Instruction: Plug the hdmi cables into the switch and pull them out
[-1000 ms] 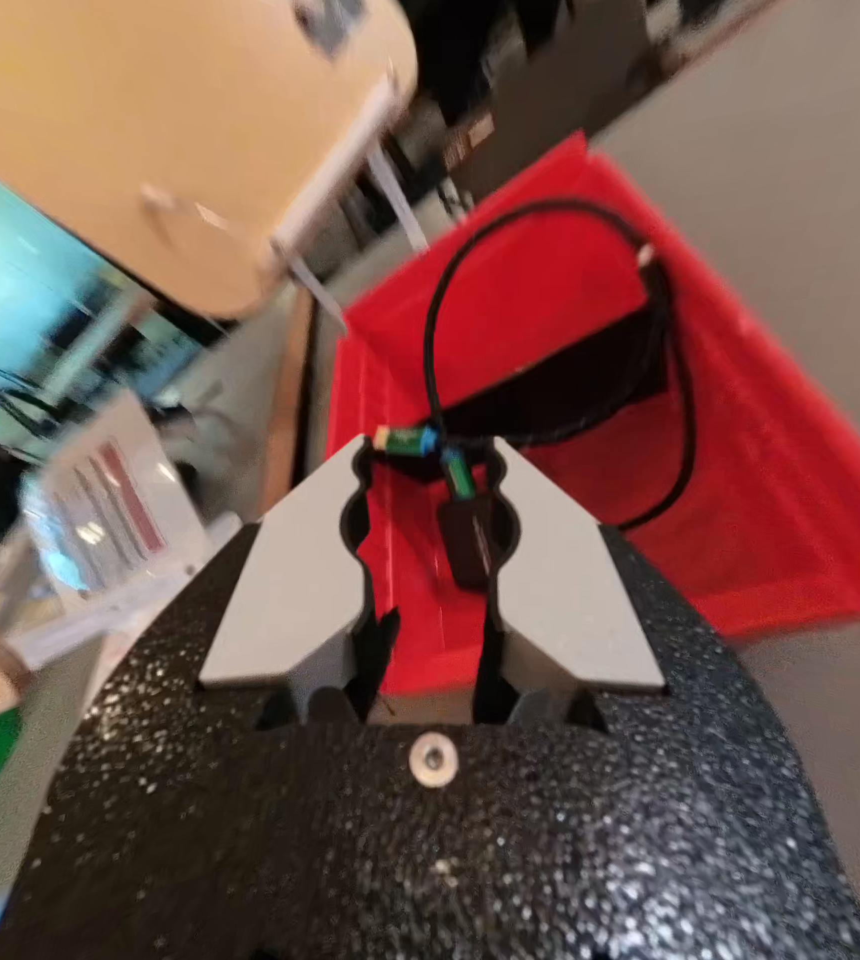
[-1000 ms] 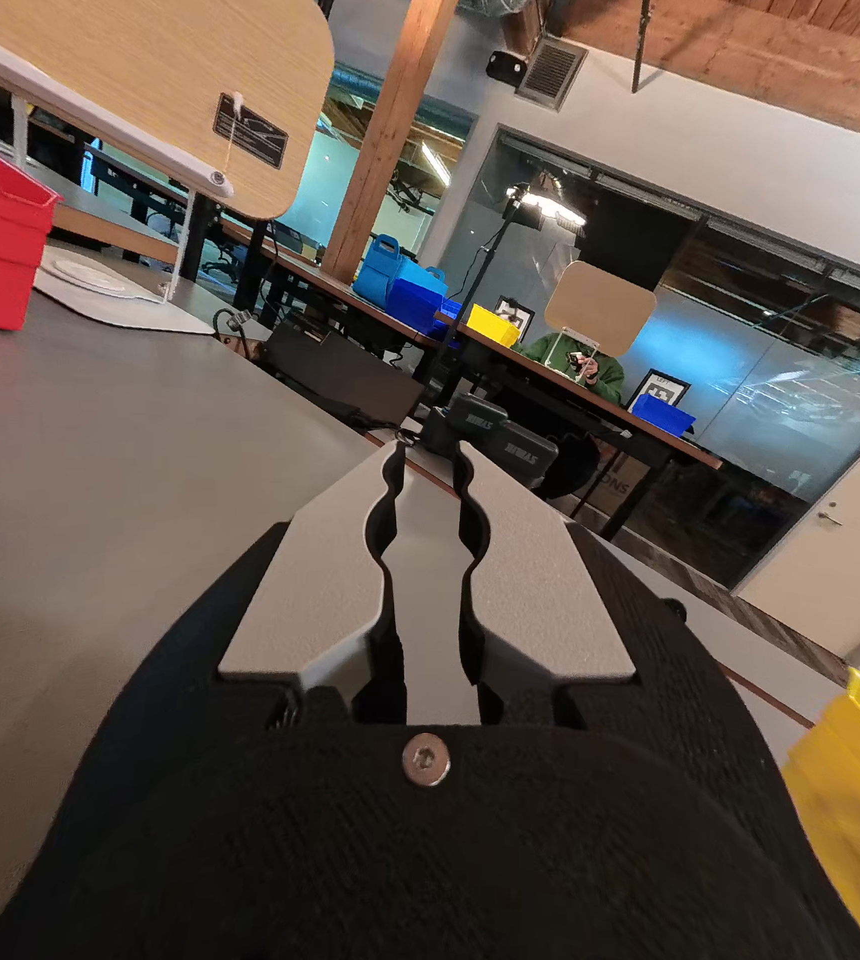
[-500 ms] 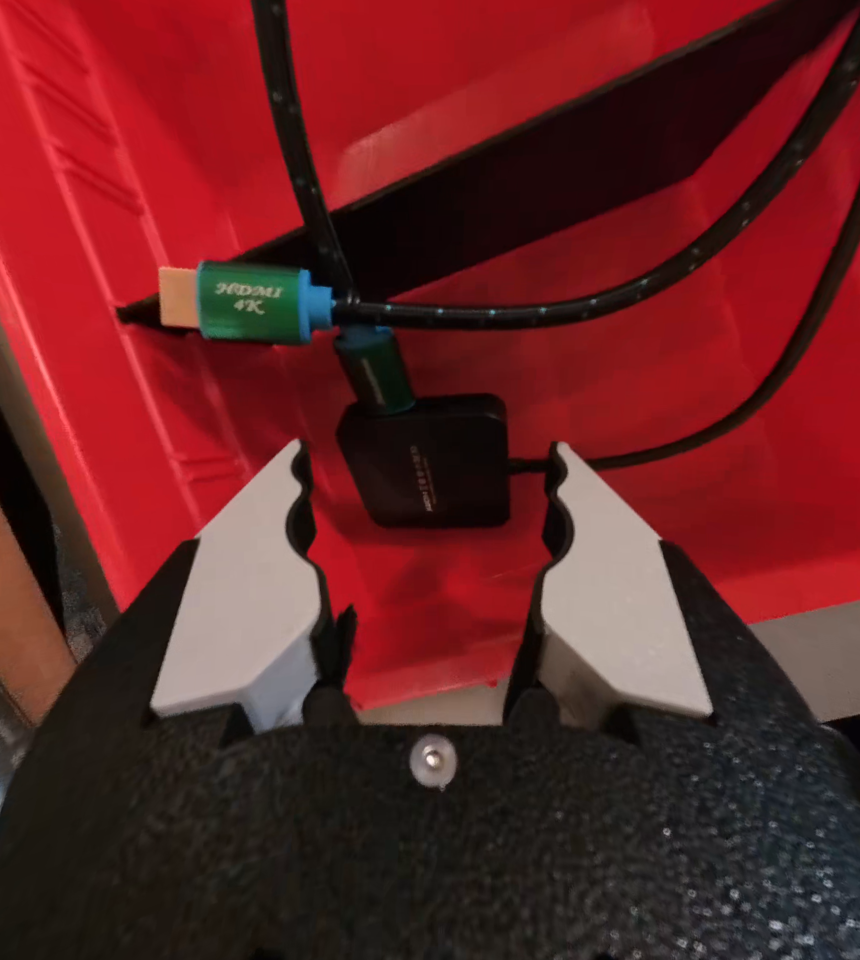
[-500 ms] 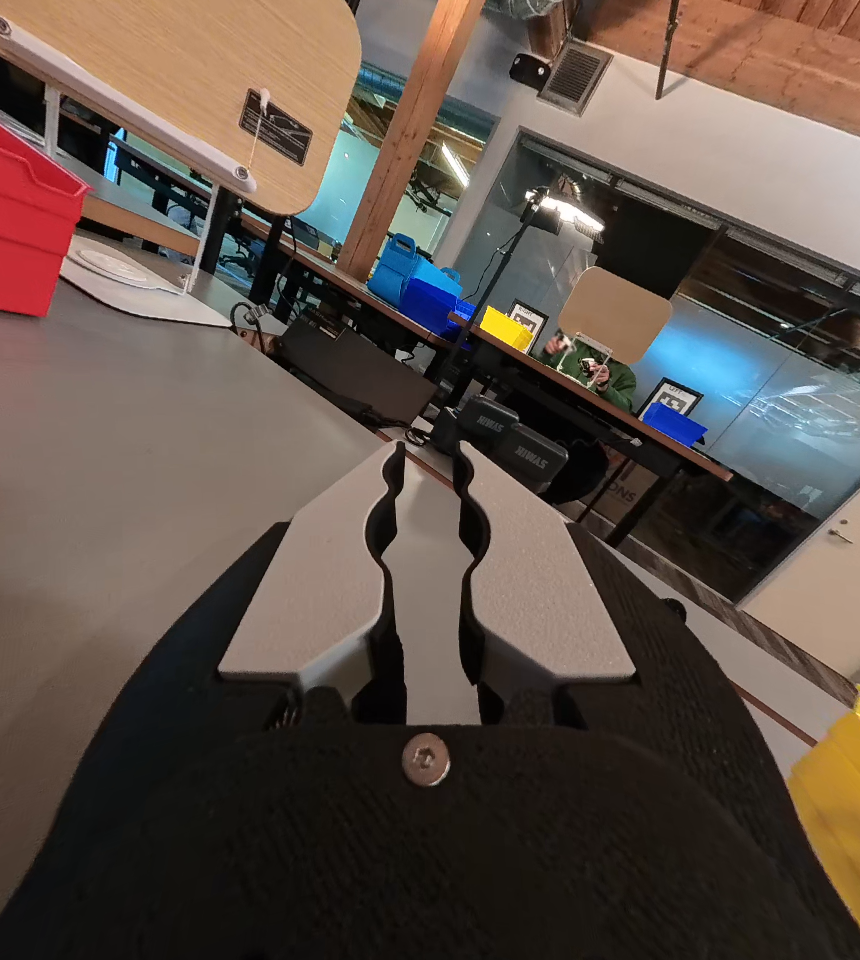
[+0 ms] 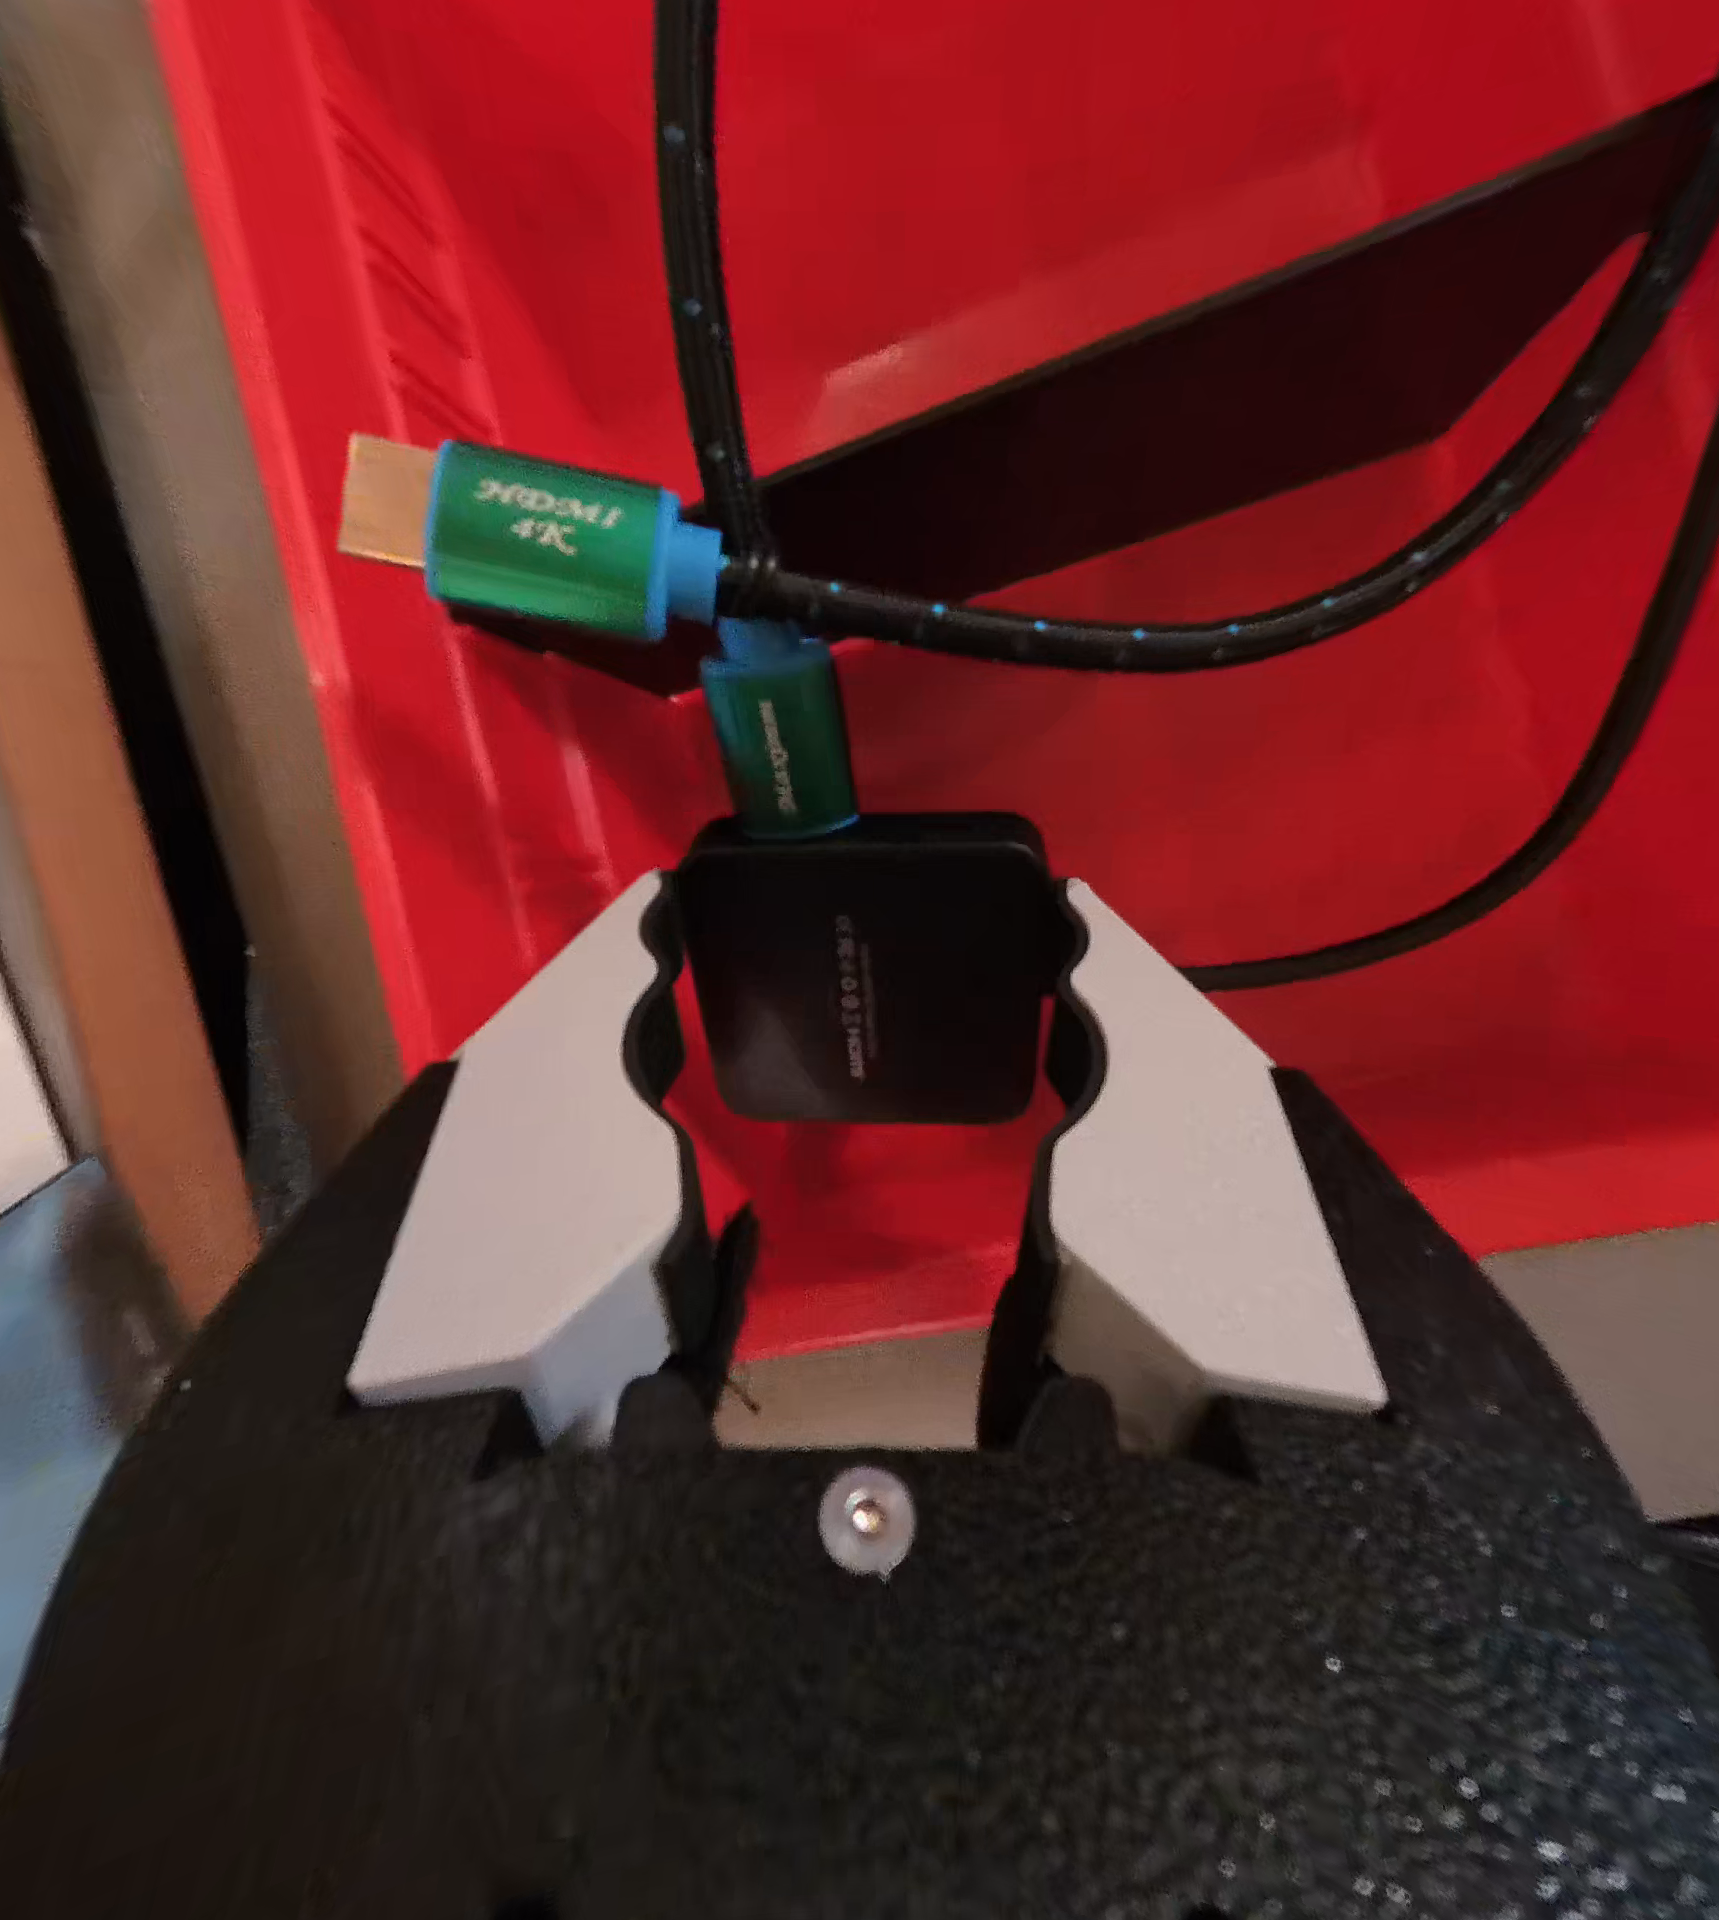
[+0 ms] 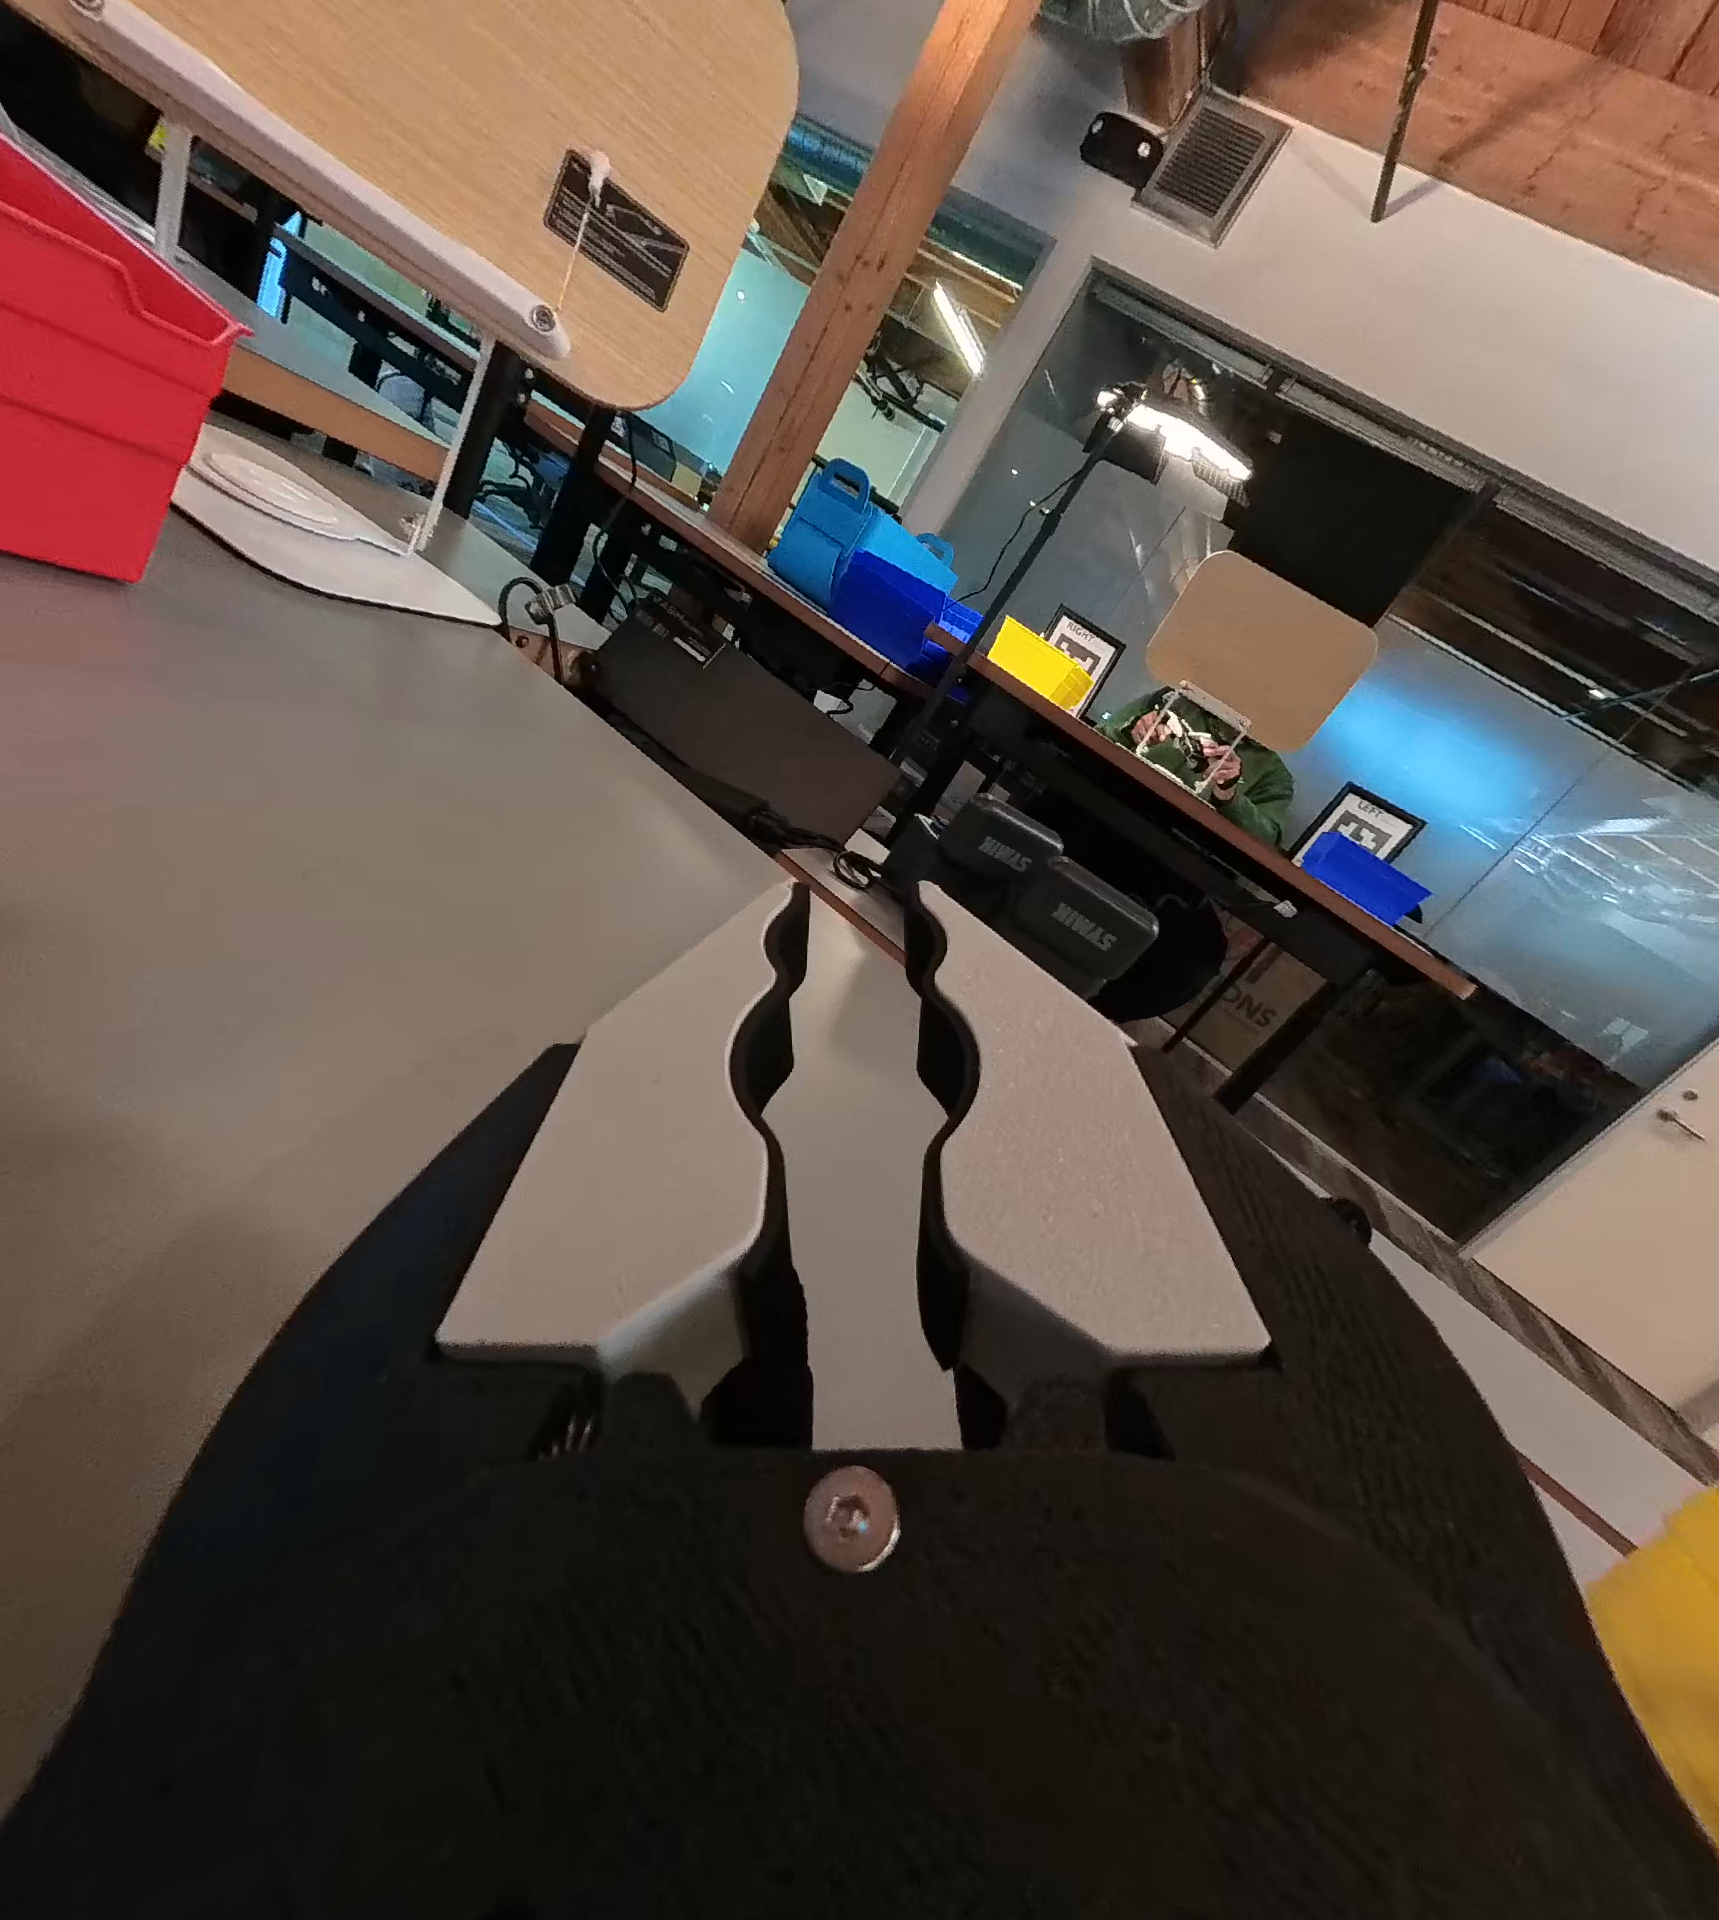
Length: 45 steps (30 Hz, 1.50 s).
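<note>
- The left gripper point(image 5: 860, 894) reaches into the red bin point(image 5: 1354, 260) with its grey fingers point(image 5: 543, 1122) set on either side of the black switch point(image 5: 865, 966). The fingertips look to be touching its side edges, but I cannot tell whether they are pressing yet or only bracketing it.
- The switch is a small, flat, square box with rounded corners and a smooth, faintly glossy shell. It lies on the bin floor near the front wall. I judge it light and rigid, and likely slippery on its faces, so the side edges within the scalloped finger notches are the sound place to hold it.
- One green plug point(image 5: 782, 758) is seated in the switch's far edge, tilted a little. A thin plain black lead point(image 5: 1520, 831) leaves the switch's right side.
- A second green plug point(image 5: 548, 545) lies loose beyond it, gold tip bare and pointing left. Its metal-look shell is short and stiff: a good grip point, better than the cord.
- The braided cables point(image 5: 1094, 634), black flecked with blue, loop stiffly and would probably tug the light switch about.
- The right gripper point(image 6: 855, 904) hovers low over the grey table point(image 6: 211, 883), well away from the bin, fingers slightly apart and holding nothing.
</note>
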Tool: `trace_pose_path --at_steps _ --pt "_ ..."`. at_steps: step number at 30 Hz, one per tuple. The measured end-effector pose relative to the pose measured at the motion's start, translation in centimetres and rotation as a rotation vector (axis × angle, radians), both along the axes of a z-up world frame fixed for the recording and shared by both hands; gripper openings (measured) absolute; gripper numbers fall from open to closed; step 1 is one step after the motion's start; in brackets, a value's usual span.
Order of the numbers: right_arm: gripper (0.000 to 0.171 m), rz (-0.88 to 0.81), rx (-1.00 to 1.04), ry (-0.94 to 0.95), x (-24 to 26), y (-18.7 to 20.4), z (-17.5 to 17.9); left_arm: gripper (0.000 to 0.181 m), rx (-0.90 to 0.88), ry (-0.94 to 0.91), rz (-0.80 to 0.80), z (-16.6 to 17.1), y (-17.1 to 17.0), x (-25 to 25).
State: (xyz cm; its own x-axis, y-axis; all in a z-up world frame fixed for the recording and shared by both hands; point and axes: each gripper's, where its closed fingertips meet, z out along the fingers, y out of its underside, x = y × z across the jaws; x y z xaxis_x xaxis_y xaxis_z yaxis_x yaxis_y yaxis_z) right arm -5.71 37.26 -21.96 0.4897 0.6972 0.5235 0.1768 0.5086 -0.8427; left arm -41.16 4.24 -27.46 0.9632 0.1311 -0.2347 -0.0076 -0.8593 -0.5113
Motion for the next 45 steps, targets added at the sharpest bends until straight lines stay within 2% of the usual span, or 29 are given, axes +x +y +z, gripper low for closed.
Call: trace_pose_path --at_steps 12,28,38,41,45 --pt "0.017 0.005 0.014 -0.02 -0.2 -0.2 -0.2 0.068 0.132 0.176 -0.014 5.8 0.0 -0.5" --pt "0.016 0.011 0.023 -0.034 -0.4 -0.4 -0.4 0.067 0.342 0.578 -0.129 14.5 2.9 1.0" --pt "0.016 0.011 0.022 -0.032 -0.4 -0.4 -0.4 0.066 0.55 0.803 -0.312 22.7 6.4 8.8" --pt "0.017 0.012 0.021 -0.03 -0.4 -0.4 -0.4 0.066 0.665 0.744 -0.426 24.3 8.1 13.5" --pt "0.017 0.002 0.023 -0.021 -0.2 -0.3 -0.2 0.066 0.778 0.61 -0.607 23.7 10.7 20.3"
